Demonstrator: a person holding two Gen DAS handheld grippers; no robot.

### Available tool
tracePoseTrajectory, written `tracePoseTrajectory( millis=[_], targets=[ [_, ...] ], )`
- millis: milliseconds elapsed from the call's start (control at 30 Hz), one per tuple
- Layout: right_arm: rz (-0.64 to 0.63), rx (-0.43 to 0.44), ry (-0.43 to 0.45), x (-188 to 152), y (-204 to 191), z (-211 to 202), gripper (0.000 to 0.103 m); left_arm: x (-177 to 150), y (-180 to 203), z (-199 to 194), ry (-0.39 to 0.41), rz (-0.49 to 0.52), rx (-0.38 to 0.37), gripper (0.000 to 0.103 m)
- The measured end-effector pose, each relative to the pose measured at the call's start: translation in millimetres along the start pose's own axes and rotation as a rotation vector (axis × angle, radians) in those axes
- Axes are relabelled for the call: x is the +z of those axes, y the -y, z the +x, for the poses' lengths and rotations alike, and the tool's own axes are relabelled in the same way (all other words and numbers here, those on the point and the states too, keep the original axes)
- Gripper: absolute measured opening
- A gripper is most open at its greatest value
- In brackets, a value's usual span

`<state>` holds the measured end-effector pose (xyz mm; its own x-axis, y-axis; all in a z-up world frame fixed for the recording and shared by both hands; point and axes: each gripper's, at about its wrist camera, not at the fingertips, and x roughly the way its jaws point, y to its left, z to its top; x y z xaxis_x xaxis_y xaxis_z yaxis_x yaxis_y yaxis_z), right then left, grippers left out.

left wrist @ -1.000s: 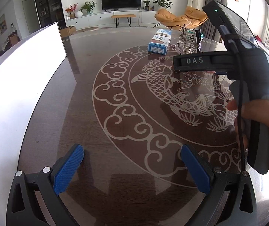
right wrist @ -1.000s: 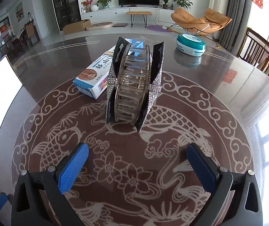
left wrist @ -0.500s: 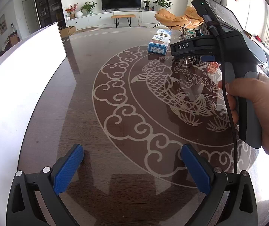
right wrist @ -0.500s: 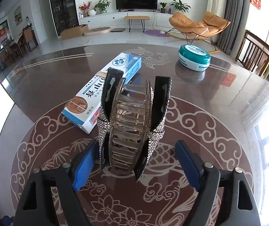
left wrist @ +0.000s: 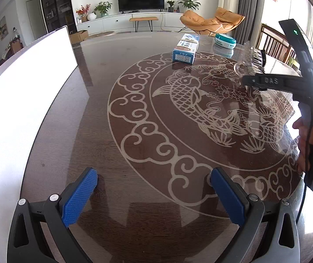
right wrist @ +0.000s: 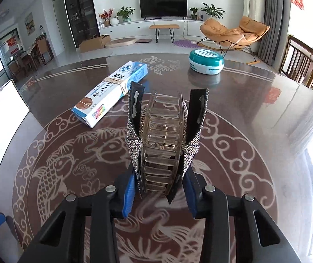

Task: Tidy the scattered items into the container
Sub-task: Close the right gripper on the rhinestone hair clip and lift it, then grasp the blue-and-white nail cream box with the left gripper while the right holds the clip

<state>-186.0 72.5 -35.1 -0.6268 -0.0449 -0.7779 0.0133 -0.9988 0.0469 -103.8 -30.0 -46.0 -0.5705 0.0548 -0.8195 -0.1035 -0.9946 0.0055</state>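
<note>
Your right gripper (right wrist: 159, 191) is closing on the hair clip (right wrist: 164, 140), upright between its pads, mid-table (right wrist: 255, 100).

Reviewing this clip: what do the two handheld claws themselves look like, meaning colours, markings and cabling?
Both claws are black frames with silver screws and blue ribbed pads, as on the left claw and the right claw. Seen from the left wrist camera, the right unit has a grey handle, the white letters DAS on its black body, a black cable down the grip and a green light on the dark device mounted on top.
</note>
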Motion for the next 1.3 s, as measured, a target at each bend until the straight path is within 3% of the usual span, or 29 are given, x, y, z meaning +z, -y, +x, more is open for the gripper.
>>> tracePoseTrajectory(
  millis=[267, 433, 567, 733, 1300],
  targets=[
    [0.073, 0.001, 0.014, -27.7, 50.0, -29.6, 0.039, -0.2, 0.6, -0.1, 0.0, 0.0, 0.002, 0.103],
    [0.063, -0.03, 0.014, -26.4, 46.3, -29.8, 0.039, -0.3, 0.8, -0.2, 0.0, 0.0, 0.003, 0.103],
    [0.09, 0.002, 0.021, -24.3, 53.9, -30.3, 0.039, 6.9, 2.1, 4.3, -0.021, 0.019, -0.01, 0.103],
    [0.117, 0.03, 0.027, -24.4, 60.2, -32.3, 0.039, 33.3, 6.3, 22.2, -0.054, 0.045, -0.029, 0.103],
    [0.087, -0.005, 0.019, -23.4, 55.1, -31.2, 0.039, 136.3, 14.1, 95.1, -0.03, 0.107, -0.075, 0.103]
  ],
)
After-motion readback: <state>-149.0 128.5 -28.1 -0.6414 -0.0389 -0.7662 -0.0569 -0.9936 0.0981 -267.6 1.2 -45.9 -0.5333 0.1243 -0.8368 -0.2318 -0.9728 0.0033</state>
